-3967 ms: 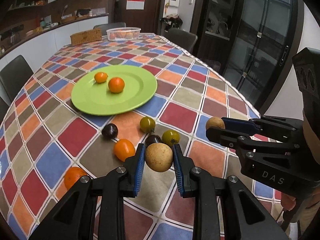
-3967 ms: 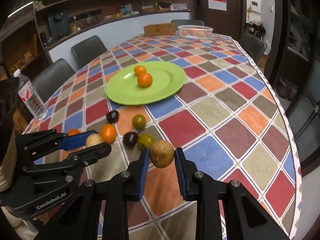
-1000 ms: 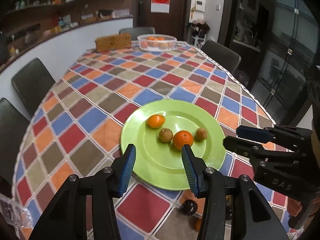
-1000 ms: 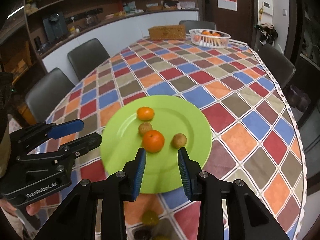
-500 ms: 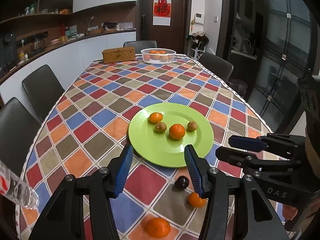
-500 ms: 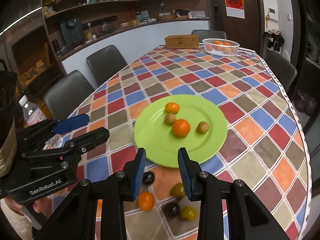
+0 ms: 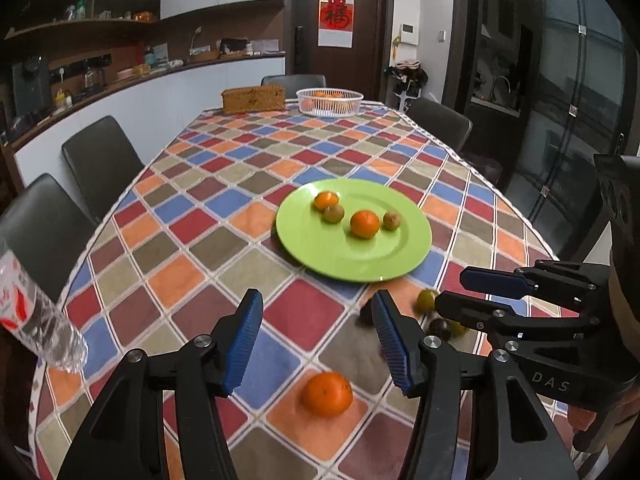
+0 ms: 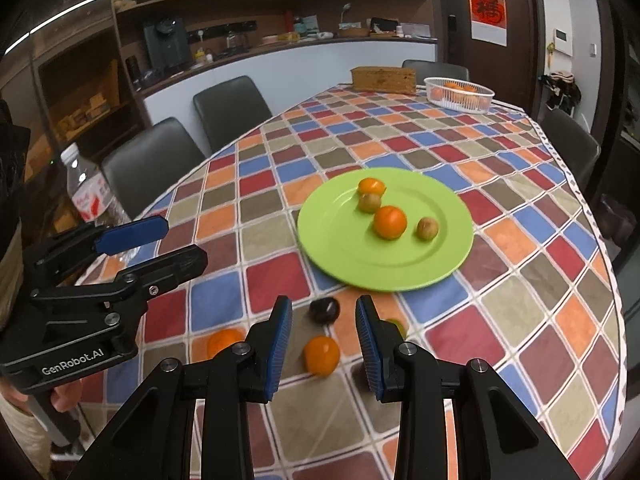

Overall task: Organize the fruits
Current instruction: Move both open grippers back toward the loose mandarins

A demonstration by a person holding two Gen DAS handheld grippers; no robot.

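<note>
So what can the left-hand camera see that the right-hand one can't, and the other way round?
Only the left wrist view shows the glass doors on the right side of the room.

Only the right wrist view shows the water bottle's cap and the tall wooden shelves; the left view shows just the bottle's lower body.

Both show the green plate holding two oranges and two brownish fruits, the loose orange on the tablecloth, the white basket, and both open grippers, left gripper and right gripper.

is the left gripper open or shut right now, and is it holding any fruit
Open and empty. The left gripper has its blue pads spread wide with only tablecloth showing between them; an orange lies on the cloth below, not touched.
</note>
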